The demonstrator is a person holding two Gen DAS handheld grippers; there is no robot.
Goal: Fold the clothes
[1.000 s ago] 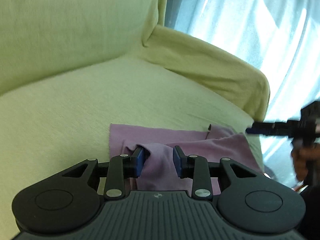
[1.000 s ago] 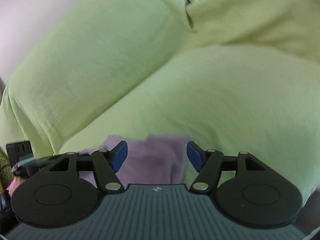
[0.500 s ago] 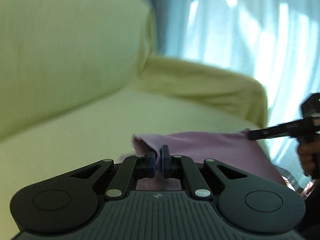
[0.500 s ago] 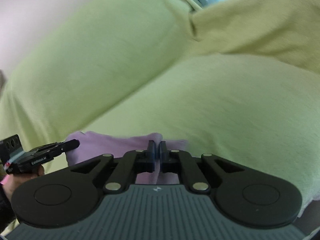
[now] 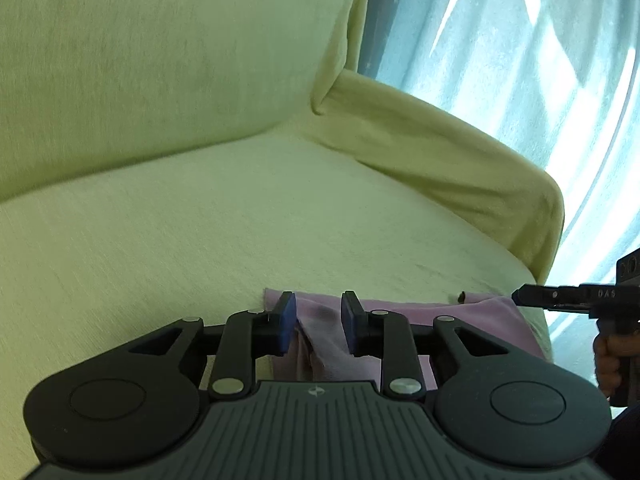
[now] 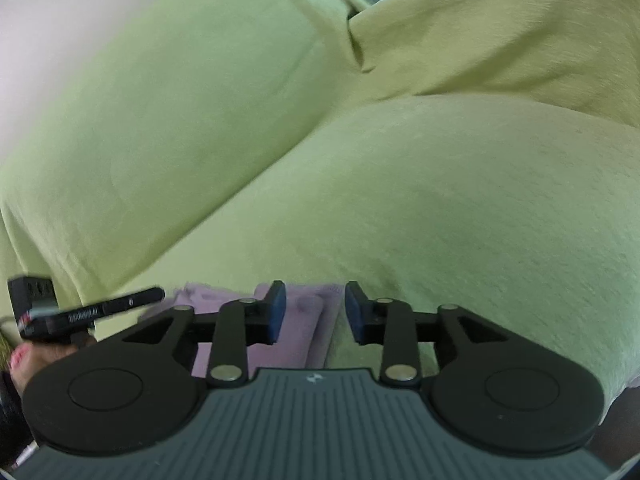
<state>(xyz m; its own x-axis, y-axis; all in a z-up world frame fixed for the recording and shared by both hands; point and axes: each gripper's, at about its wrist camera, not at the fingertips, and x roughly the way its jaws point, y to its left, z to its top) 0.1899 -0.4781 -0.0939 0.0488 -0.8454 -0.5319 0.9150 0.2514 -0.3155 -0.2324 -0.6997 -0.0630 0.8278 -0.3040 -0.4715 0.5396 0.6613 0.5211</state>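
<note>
A purple garment (image 5: 404,312) lies folded on the near edge of a yellow-green sofa seat (image 5: 240,216). My left gripper (image 5: 318,322) is open just above the garment's left part, blue pads apart, with a raised fold of cloth (image 5: 324,344) lying between them. In the right wrist view the same purple garment (image 6: 304,320) shows under my right gripper (image 6: 314,312), which is open over its right edge. Each gripper appears in the other's view: the right one (image 5: 560,296) at far right, the left one (image 6: 100,308) at far left, both held by hands.
The sofa backrest (image 5: 160,60) rises behind the seat and an armrest (image 5: 440,152) closes off the right side. Pale blue curtains (image 5: 520,60) hang beyond it. A pale wall (image 6: 60,20) shows at upper left in the right wrist view.
Half a second ago both grippers were shut on the purple cloth and lifted. Now both have opened, letting the cloth go, and it lies back down on the seat.
</note>
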